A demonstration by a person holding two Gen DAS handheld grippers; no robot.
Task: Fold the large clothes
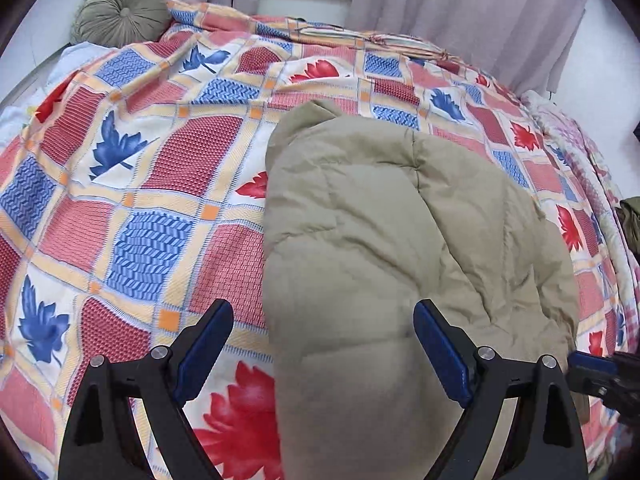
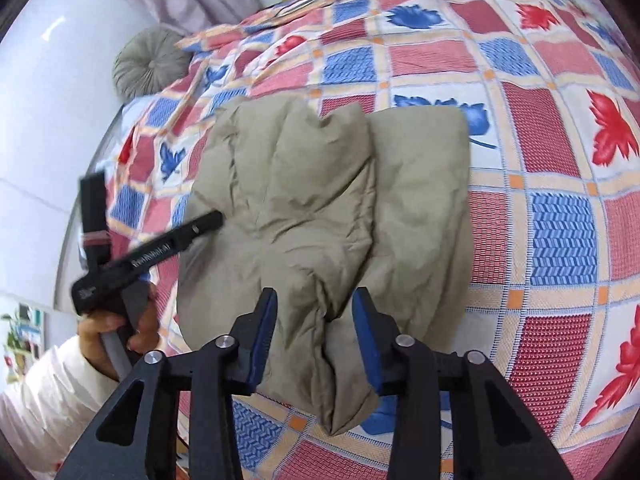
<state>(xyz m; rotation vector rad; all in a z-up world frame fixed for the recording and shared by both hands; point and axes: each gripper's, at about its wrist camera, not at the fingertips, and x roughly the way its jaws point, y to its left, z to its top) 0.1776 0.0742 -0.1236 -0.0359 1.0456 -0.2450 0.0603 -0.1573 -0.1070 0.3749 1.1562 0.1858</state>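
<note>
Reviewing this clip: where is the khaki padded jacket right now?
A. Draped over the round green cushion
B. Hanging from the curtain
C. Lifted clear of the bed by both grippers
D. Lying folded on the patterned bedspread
D. The khaki padded jacket lies in a folded bundle on the leaf-patterned bedspread, and neither gripper's jaws press on it; the round green cushion sits apart by the wall.

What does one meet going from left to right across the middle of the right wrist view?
White wall → left tongs, held in a hand → folded khaki padded jacket → patchwork bedspread with red and blue leaf prints.
</note>
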